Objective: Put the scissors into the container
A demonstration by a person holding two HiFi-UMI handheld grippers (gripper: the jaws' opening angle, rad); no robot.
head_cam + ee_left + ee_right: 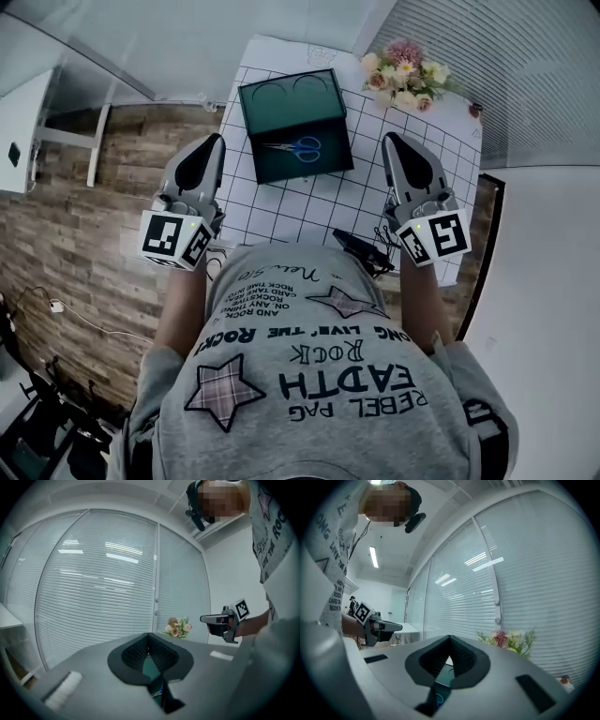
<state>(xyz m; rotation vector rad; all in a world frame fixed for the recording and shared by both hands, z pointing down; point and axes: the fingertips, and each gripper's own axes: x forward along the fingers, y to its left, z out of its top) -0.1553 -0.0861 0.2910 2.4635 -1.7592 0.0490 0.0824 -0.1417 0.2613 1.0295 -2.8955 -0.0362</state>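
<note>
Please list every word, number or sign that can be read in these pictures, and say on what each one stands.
"REBEL PAG": shirt, upside down in the head view.
"EADTH": shirt, large letters.
"ROCK": shirt, outlined letters.
"LIVE" and "THE ROCK": shirt, curved line.
Small print higher on the shirt: too blurred to read surely.
Cubes on the left gripper and right gripper: square markers, no letters.

The person's shirt (309, 375) covers the near edge of the desk (281, 202) and part of a black object (361, 251), possibly cabled. The left gripper (149, 637) blocks all but a sliver of the container (151, 667). The right gripper (450, 639) hides all but a blue loop of the scissors (439, 699). A small thing (476, 110) at the desk's far corner is too small to tell.
</note>
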